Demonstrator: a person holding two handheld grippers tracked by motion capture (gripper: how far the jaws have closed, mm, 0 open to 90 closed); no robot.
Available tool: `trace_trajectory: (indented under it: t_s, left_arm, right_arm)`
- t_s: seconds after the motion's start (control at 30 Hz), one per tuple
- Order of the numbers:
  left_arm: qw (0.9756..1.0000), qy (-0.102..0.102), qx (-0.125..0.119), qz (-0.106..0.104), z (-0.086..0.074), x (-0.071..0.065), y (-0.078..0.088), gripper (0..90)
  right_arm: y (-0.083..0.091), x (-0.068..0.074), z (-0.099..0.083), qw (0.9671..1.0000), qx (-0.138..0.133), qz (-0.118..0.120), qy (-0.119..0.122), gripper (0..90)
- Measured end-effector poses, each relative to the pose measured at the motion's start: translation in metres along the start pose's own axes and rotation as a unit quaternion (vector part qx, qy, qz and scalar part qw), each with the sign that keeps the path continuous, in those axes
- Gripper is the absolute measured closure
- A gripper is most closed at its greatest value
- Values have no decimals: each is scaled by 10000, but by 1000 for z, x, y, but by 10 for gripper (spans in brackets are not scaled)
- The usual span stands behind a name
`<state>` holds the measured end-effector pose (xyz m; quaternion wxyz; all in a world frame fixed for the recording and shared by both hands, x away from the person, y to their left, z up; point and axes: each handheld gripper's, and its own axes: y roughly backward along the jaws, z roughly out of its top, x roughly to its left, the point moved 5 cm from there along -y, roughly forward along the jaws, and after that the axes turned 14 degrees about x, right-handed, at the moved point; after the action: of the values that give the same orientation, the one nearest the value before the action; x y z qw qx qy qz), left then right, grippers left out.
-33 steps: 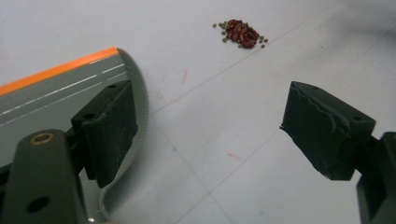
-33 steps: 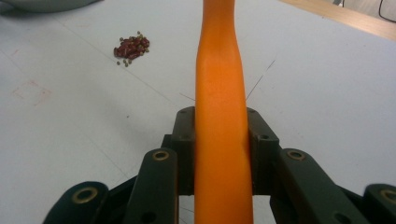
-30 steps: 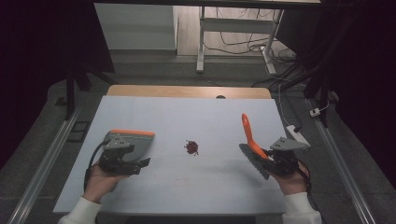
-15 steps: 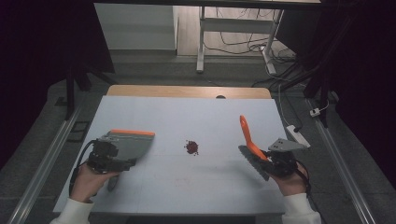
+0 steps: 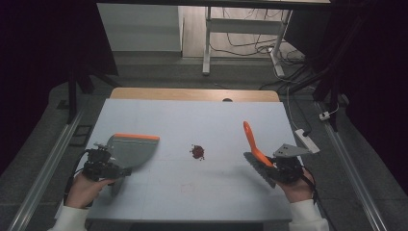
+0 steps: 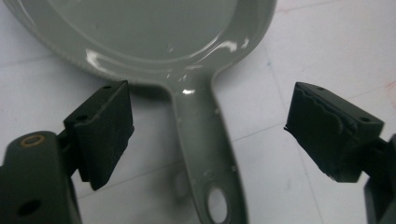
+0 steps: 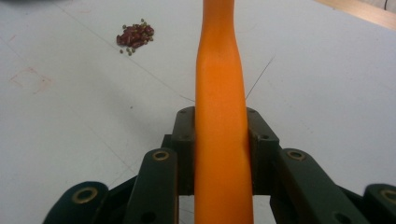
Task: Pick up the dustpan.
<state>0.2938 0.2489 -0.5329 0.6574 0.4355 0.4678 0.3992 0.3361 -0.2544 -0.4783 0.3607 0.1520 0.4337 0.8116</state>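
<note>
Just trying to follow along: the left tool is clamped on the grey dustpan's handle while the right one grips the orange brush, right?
Not quite. The left tool is open: in the left gripper view its jaws stand apart on either side of the dustpan handle, having just opened. The right tool does grip the brush.

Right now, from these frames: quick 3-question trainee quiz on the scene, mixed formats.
1. True or false: the right tongs are clamped on the orange brush handle.
2. The left tongs are: A) shut on the dustpan handle, B) open with the handle between the jaws, C) holding the brush.
3. What lies on the table between dustpan and brush?

Key: 1 true. 2 B; the jaws have just been opening around the dustpan handle. 3 a small pile of reddish beans.
</note>
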Motion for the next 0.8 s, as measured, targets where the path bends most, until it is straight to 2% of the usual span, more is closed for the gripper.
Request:
trace_trajectory:
  t_s: [0.2, 0.43, 0.5, 0.6, 0.7, 0.8]
  left_arm:
    - [9997, 49, 202, -92, -1, 4, -11, 130]
    - [9995, 179, 193, -162, 2, 5, -23, 142]
    - [9992, 210, 219, -262, 3, 6, -29, 164]
    - [9992, 229, 241, -202, 4, 6, -33, 187]
    - [9992, 338, 103, -185, 4, 8, -31, 239]
    - [9990, 372, 67, -232, 5, 9, -32, 282]
  right_arm:
    - [-3, 2, 0, 10000, 36, -3, 33, 701]
    - [0, 0, 0, 10000, -27, -25, 10, 700]
    - [1, 0, 0, 10000, -27, -35, 13, 700]
    - [1, -1, 0, 10000, -30, -56, 3, 700]
    - [1, -1, -1, 10000, -10, -82, -4, 700]
    - [1, 0, -1, 10000, -13, -87, 9, 700]
